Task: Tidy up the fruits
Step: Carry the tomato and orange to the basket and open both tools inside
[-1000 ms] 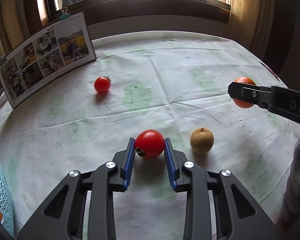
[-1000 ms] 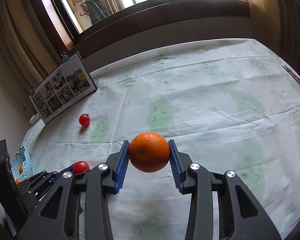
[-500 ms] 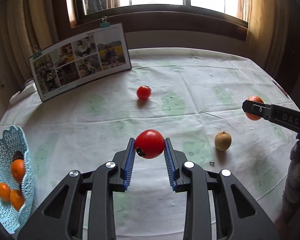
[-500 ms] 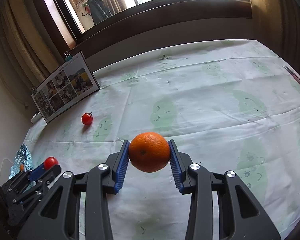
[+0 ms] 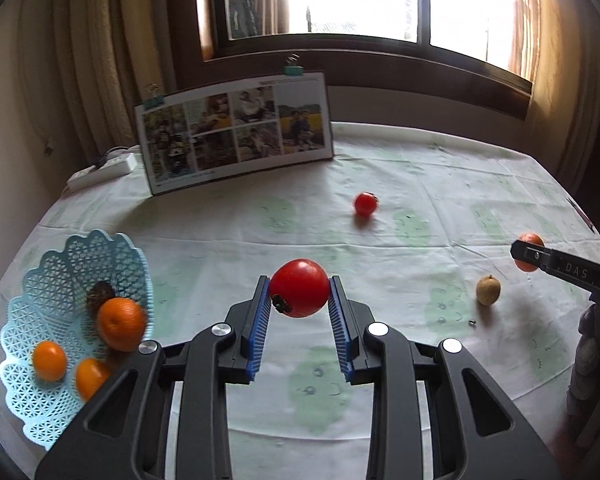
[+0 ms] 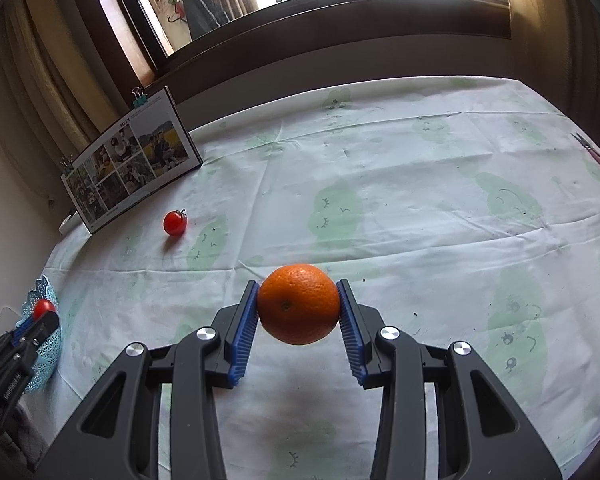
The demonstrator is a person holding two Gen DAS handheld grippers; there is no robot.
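My left gripper [image 5: 299, 290] is shut on a large red tomato [image 5: 300, 286], held above the tablecloth to the right of a light blue lattice basket [image 5: 40, 292]. The basket holds three oranges [image 5: 121, 322] and a dark fruit. My right gripper [image 6: 298, 306] is shut on an orange [image 6: 299, 303], lifted over the table; that orange [image 5: 529, 257] also shows at the far right of the left wrist view. A small tomato [image 5: 365, 203] and a brownish kiwi-like fruit [image 5: 488, 289] lie loose on the cloth.
A photo board [image 5: 236, 132] stands clipped at the back left of the table, with a white power strip [image 5: 102, 170] beside it. A window and curtains close the back. The table edge curves round at the right, where a thin tool [image 6: 598, 158] lies.
The left gripper with the tomato has swung left and toward the basket, which now shows more fully. The right gripper holds the orange in nearly the same place.
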